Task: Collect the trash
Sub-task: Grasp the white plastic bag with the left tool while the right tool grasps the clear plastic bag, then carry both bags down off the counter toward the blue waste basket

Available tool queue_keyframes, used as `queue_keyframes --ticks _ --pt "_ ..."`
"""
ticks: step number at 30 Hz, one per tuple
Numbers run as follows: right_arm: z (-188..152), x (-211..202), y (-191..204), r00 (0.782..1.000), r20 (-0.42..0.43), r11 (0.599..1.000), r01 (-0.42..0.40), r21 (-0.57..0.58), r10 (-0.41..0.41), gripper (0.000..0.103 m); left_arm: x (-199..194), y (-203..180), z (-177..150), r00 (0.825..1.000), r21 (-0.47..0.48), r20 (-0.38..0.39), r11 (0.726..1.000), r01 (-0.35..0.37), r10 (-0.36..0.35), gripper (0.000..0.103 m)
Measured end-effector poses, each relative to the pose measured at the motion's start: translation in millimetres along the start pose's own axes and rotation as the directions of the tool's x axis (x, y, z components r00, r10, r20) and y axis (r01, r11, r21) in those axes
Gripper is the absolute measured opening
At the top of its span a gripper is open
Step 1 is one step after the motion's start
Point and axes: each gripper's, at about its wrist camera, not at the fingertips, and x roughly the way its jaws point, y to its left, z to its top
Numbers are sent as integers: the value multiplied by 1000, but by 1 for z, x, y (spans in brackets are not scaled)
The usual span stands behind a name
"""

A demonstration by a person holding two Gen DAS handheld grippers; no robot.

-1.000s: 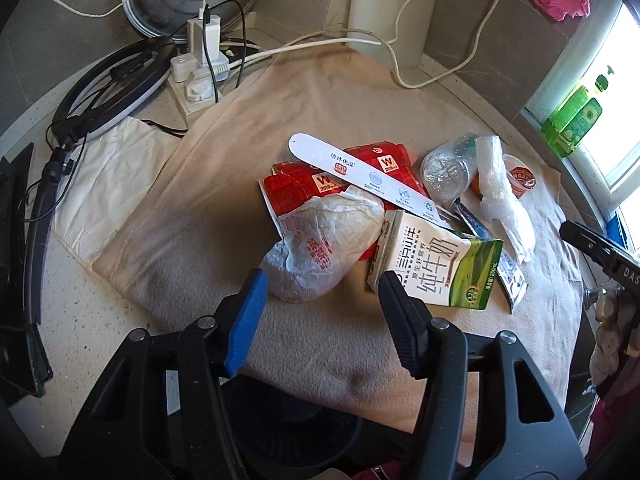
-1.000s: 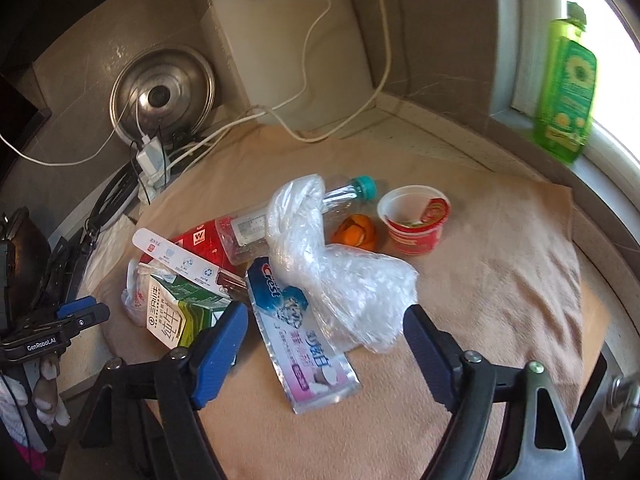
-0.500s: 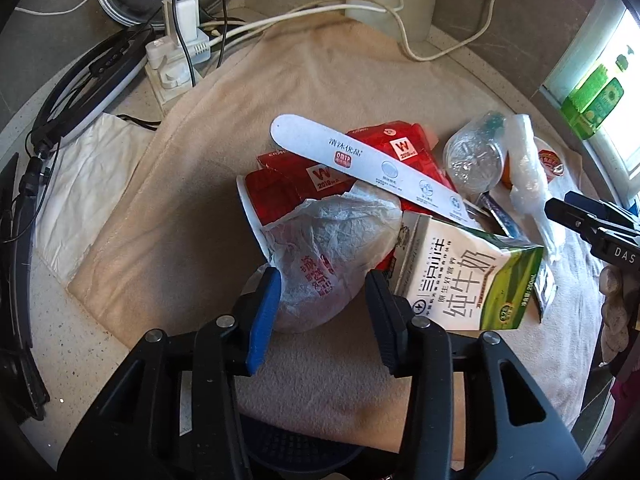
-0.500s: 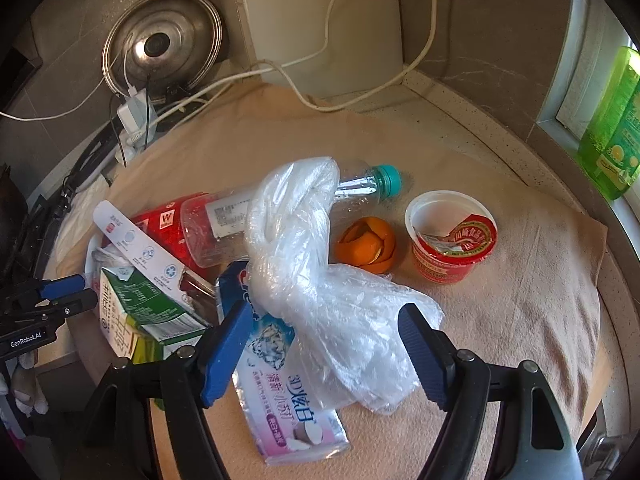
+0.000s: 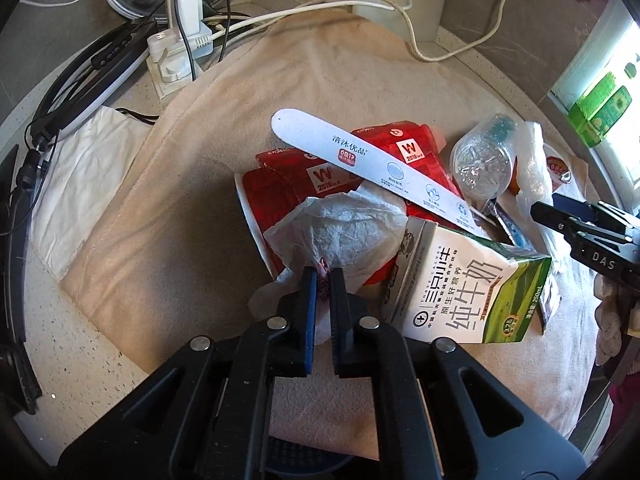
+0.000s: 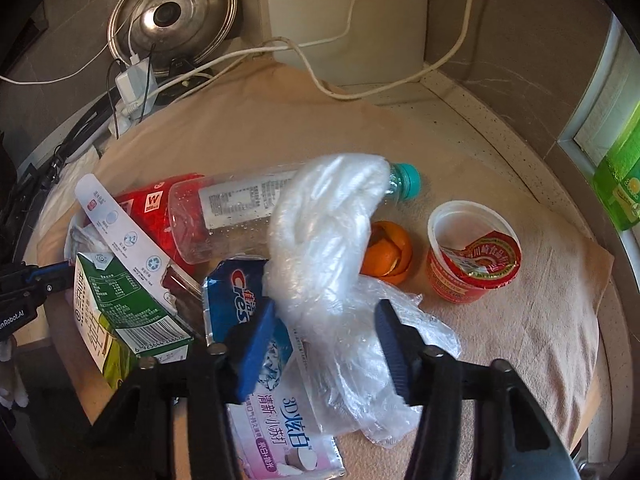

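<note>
Left claw [image 5: 323,280] clamped on crumpled bag [image 5: 340,232]

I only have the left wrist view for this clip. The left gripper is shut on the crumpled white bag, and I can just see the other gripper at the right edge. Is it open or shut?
Observer: In the right wrist view the right gripper is open, with one finger on each side of the clear plastic bag and not yet closed on it.
Operator: What is the orange bit behind that bag?
Observer: An orange peel, lying between the bag and the red yogurt cup, which stands upright with its lid peeled back.
Operator: And the blue thing beside the milk carton?
Observer: A Crest toothpaste box, lying flat, partly under the clear bag.
</note>
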Motion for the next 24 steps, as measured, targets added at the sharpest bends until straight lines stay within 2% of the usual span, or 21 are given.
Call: queue_keyframes --ticks 3,7,18,24 --pt "1 -3 -2 1000 10 1000 -5 1 5 29 -5 2 -1 1000 -8 10 1000 5 -5 2" --pt "1 -11 -7 999 37 999 -37 17 36 19 -15 3 -3 1000 -14 27 1000 9 -9 2" --pt "-7 -45 -27 985 130 988 -125 90 113 14 -49 15 -10 997 -44 77 999 4 -1 2" --pt "-18 -71 -13 976 162 982 -164 92 148 14 -71 20 -18 994 -20 105 1000 4 -2 2"
